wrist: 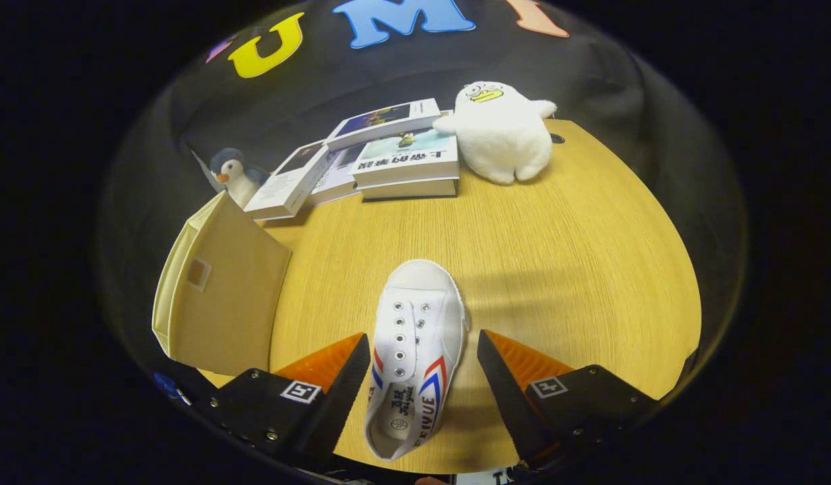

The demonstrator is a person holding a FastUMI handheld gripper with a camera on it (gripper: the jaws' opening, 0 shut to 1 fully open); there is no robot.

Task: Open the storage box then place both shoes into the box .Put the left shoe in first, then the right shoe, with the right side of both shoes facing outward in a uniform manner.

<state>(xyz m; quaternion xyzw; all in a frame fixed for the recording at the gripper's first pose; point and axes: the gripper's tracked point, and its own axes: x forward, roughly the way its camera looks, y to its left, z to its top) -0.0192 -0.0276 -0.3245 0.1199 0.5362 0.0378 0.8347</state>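
Here my fingers (423, 377) stand wide apart at the bottom of the frame, holding nothing. Between them lies a white canvas shoe (415, 353) with red and blue stripes on its side, flat on the wooden tabletop (557, 269). Its heel end sits low in the frame between my fingers and its rounded toe points away from me, toward the middle of the frame. My left finger (345, 387) is just beside the shoe's edge, and I cannot tell whether it touches; my right finger (503, 391) stands apart from the shoe with bare wood showing in the gap.

At the left of the frame sits the beige fabric storage box (217, 296), its flat panel with a small square window facing me; I cannot tell whether it is open. Beyond it, in the upper left, a small grey penguin toy (232, 174) peeks up beside a spread of books (375, 158) that lie overlapping across the upper middle. A white plush duck (500, 131) sits just beside the books, at the upper right of the tabletop.
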